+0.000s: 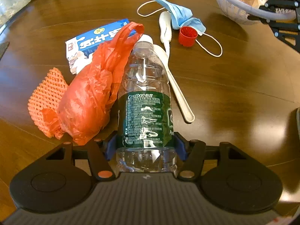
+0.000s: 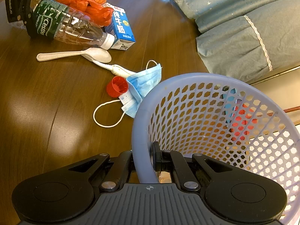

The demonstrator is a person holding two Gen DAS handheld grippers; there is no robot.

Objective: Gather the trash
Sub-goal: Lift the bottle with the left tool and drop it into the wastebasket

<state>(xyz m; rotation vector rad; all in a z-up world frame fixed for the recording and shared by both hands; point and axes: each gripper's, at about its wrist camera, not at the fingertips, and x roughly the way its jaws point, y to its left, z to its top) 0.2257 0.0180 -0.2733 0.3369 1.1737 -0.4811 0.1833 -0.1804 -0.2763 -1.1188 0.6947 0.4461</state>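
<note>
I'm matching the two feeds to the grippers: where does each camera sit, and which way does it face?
Left wrist: behind the left gripper, facing across the table along the clamped bottle at the litter; the right gripper shows far off.
Right wrist: behind the right gripper, gripping the basket rim, facing the litter; the left gripper shows.
Shared: bottle, mask, red cap, spoon, milk carton, basket.

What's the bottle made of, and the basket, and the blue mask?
Bottle: clear thin plastic, glossy; you see through it. Basket: pale stiff plastic, seemingly matte, moulded with rows of holes. Mask: soft, crumpled, pleated fabric, likely non-woven, with stretchy-looking white loops.
</note>
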